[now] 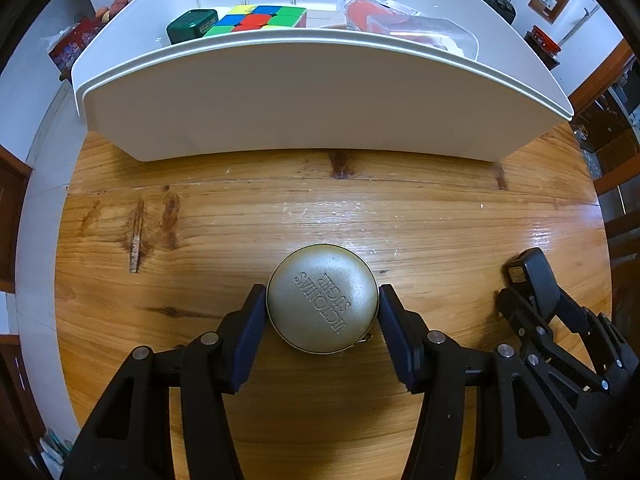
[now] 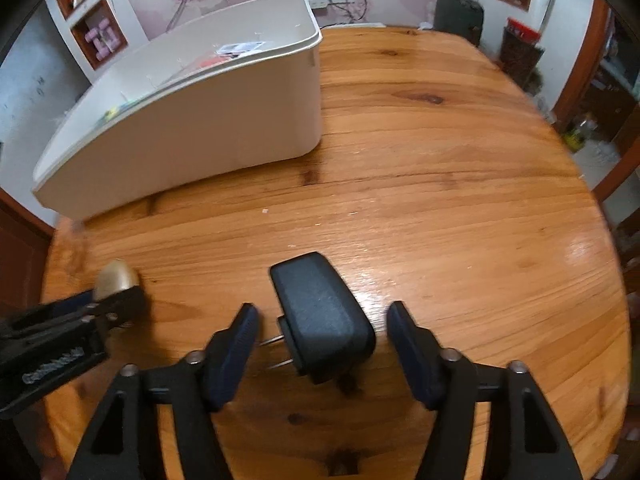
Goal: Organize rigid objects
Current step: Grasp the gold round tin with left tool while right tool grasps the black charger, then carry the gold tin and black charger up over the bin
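A round silver tin point(image 1: 322, 298) with embossed lettering lies on the wooden table between the fingers of my left gripper point(image 1: 322, 308); both pads touch its sides. The tin also shows in the right wrist view point(image 2: 117, 276). A black plug adapter point(image 2: 322, 316) with metal prongs lies between the open fingers of my right gripper point(image 2: 322, 320), which do not touch it. The adapter also shows in the left wrist view point(image 1: 527, 270). A white storage bin point(image 1: 304, 92) stands behind; it also shows in the right wrist view point(image 2: 208, 120).
The bin holds a green tin point(image 1: 192, 26), a colour cube point(image 1: 260, 20) and a red packaged item point(image 1: 400, 24). The wooden table point(image 2: 460, 200) stretches right of the bin. Shelves and furniture stand around the room.
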`<action>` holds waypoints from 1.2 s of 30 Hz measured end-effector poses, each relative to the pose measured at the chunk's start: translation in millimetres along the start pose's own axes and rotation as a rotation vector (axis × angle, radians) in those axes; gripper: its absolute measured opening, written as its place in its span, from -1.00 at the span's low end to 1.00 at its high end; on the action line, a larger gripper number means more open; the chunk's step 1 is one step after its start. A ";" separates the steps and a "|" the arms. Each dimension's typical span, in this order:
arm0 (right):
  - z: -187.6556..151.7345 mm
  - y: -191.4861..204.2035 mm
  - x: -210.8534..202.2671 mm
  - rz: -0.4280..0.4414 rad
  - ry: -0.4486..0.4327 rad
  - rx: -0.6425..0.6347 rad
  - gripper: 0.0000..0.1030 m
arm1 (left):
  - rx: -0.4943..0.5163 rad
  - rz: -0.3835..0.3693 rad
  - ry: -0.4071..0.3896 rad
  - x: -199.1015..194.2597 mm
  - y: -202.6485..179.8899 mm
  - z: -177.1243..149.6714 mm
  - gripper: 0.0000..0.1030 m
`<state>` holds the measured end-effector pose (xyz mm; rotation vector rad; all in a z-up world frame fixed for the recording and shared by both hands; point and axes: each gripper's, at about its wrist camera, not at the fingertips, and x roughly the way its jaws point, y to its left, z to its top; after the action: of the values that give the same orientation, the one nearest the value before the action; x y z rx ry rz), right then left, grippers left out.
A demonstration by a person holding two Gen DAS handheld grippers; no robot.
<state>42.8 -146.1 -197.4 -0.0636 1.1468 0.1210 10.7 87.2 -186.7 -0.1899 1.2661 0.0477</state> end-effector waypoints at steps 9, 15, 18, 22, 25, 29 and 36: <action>-2.7 -0.2 -4.0 0.005 0.004 -0.003 -0.06 | 0.091 0.026 -0.044 -12.4 -30.1 17.7 0.14; -9.3 3.0 -24.3 0.029 -0.047 -0.016 -0.07 | 0.112 0.000 -0.073 -33.4 -42.3 23.4 0.14; -8.6 8.7 -38.4 0.047 -0.082 -0.027 -0.07 | 0.118 -0.019 -0.096 -53.2 -49.5 25.5 0.14; -1.4 16.1 -59.4 0.071 -0.134 -0.029 -0.07 | 0.124 -0.032 -0.125 -77.0 -50.7 28.3 0.14; 13.2 15.7 -75.8 0.094 -0.177 -0.020 -0.07 | 0.121 -0.049 -0.148 -97.5 -51.6 36.7 0.14; 32.5 23.0 -99.0 0.125 -0.238 -0.024 -0.07 | 0.121 -0.045 -0.186 -122.9 -50.3 57.8 0.14; 88.9 42.4 -136.3 0.153 -0.381 -0.056 -0.07 | 0.109 -0.021 -0.285 -158.6 -41.1 110.9 0.14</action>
<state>62.5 -102.6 -36.2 -0.0015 0.7665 0.2893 73.3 76.4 0.7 -0.0978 0.9799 -0.0127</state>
